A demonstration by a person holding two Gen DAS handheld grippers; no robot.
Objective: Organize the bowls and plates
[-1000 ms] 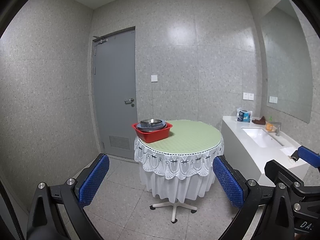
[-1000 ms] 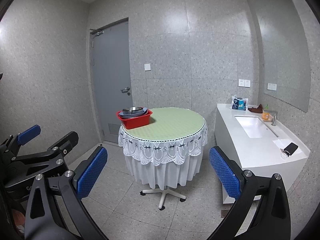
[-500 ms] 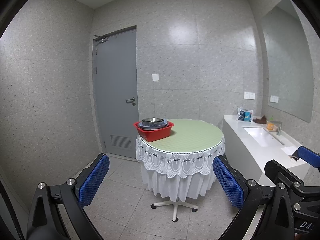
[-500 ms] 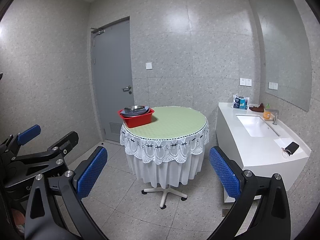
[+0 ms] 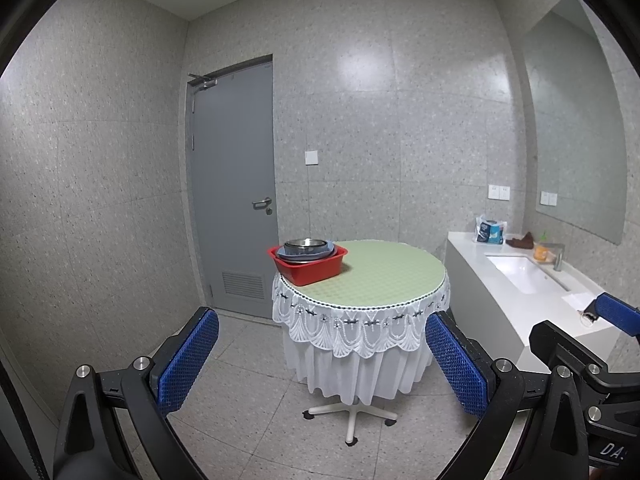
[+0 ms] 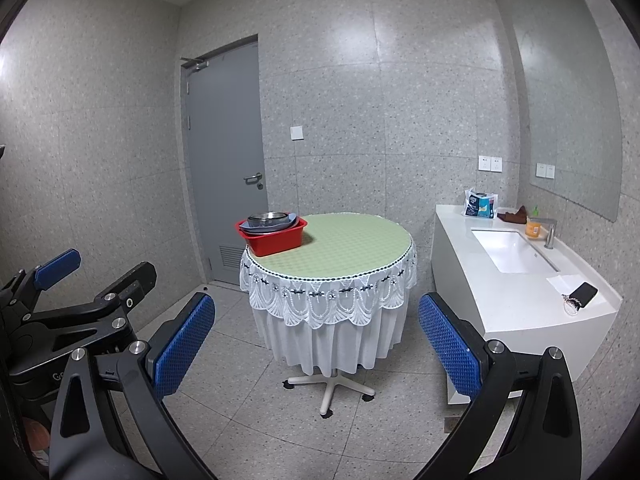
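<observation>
A red tub stands at the left edge of a round table with a green top and white lace skirt. Stacked in the tub are greyish-blue plates with a steel bowl on top. My left gripper is open and empty, well short of the table. Equally far back, my right gripper is open with nothing between its blue pads. The left gripper's body shows at the left of the right wrist view.
A white counter with a sink runs along the right wall; it carries a tissue pack, an orange bottle, a tap and a dark phone. A grey door is shut behind the table. Tiled floor lies between me and the table.
Both views have shifted slightly, so the table sits a little further right in the frames. Both grippers stay open and empty.
</observation>
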